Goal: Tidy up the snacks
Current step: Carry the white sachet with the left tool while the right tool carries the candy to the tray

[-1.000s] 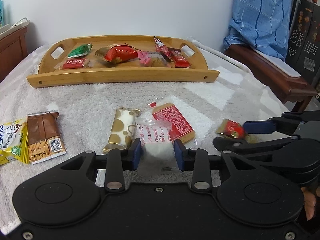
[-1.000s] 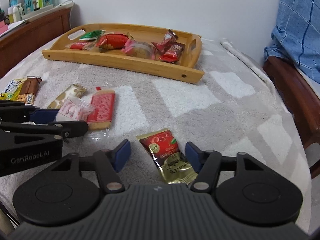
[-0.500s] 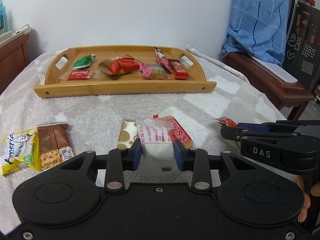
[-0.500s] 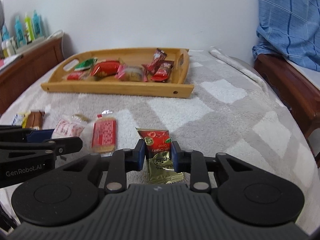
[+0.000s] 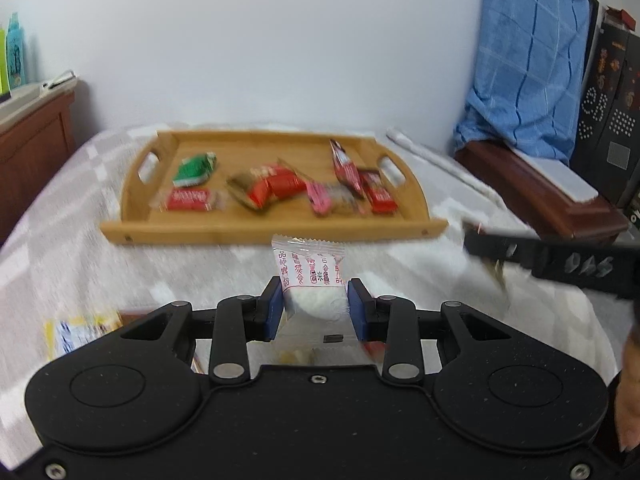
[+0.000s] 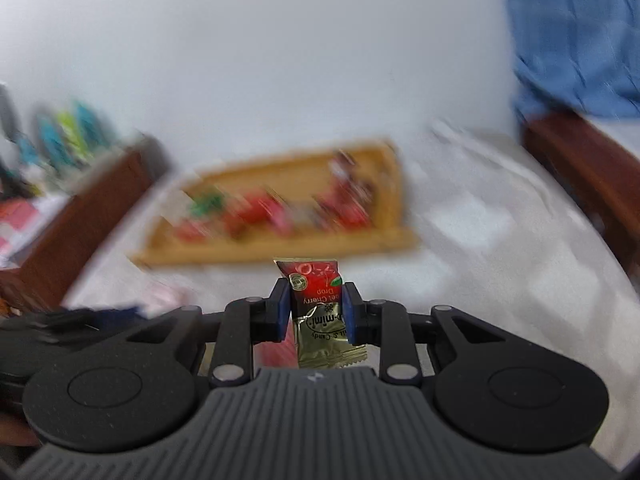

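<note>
Partway through, by the look of it.

Left gripper (image 5: 315,306) clamped on a clear-wrapped white snack with red characters (image 5: 310,280), blue fingers (image 5: 274,308) pressed to both sides, packet lifted clear of the bed (image 5: 72,248) and pointing toward the near rail of the wooden tray (image 5: 272,236).

Right gripper (image 6: 316,312) clamped on a red-and-gold cherry drop sachet (image 6: 316,304), fingers (image 6: 283,308) tight against its edges, sachet held upright in the air in front of the tray (image 6: 276,246). Right wrist view heavily blurred.

Already in the tray, in a loose row: green packet (image 5: 195,168) toward the far left corner, red Biscoff biscuit (image 5: 188,199) near the left handle, red-and-gold pouch (image 5: 266,190) at centre, pink wrapper (image 5: 320,200), two dark red bars (image 5: 362,180) by the right handle.

Left on the bed, near the left edge: a yellow packet (image 5: 80,330), partly hidden by the gripper body. Scraps of other wrappers seen below the held snack, too hidden to name.

Judged remaining: both held items to set down in the tray, then the leftovers on the bed.
</note>
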The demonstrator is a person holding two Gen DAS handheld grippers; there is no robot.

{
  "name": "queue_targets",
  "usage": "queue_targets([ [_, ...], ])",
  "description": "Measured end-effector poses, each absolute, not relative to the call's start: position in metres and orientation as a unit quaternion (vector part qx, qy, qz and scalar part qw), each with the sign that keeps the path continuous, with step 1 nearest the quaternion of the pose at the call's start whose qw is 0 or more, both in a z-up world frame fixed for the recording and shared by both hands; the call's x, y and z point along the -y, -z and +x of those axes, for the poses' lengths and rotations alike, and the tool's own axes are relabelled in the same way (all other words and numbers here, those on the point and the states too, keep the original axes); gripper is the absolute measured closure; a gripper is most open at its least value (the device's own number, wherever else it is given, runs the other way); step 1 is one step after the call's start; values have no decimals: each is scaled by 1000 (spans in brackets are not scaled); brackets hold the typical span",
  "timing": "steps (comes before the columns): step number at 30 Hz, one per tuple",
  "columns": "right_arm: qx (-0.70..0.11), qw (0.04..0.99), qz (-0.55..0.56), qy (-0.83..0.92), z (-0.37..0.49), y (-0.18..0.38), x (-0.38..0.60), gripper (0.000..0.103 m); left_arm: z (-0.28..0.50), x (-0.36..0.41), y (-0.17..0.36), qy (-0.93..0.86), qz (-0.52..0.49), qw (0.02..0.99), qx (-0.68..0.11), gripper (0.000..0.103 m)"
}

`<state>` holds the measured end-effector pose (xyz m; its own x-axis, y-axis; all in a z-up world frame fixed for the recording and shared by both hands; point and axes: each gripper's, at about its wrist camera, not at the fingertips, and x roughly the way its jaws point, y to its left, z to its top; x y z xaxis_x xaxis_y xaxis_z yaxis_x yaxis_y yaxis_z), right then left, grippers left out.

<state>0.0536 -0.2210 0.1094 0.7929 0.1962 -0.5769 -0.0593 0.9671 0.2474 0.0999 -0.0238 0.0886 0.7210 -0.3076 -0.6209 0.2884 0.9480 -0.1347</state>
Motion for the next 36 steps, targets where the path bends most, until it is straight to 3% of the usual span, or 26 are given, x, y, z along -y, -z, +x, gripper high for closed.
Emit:
queue_targets([
  [8,-271,950,144,-64,113,-124,216,72,156,8,-116,148,-13,940,-306,71],
  [13,-284,942,166,-66,164,-113,216,72,201,2,-118,147,-14,943,-297,71],
  [25,-325,928,166,-69,257,-73,205,72,297,-7,-83,131,-29,936,-326,71],
  [36,-349,919,173,-69,281,-39,206,74,338,3,-49,122,-20,929,-349,71],
])
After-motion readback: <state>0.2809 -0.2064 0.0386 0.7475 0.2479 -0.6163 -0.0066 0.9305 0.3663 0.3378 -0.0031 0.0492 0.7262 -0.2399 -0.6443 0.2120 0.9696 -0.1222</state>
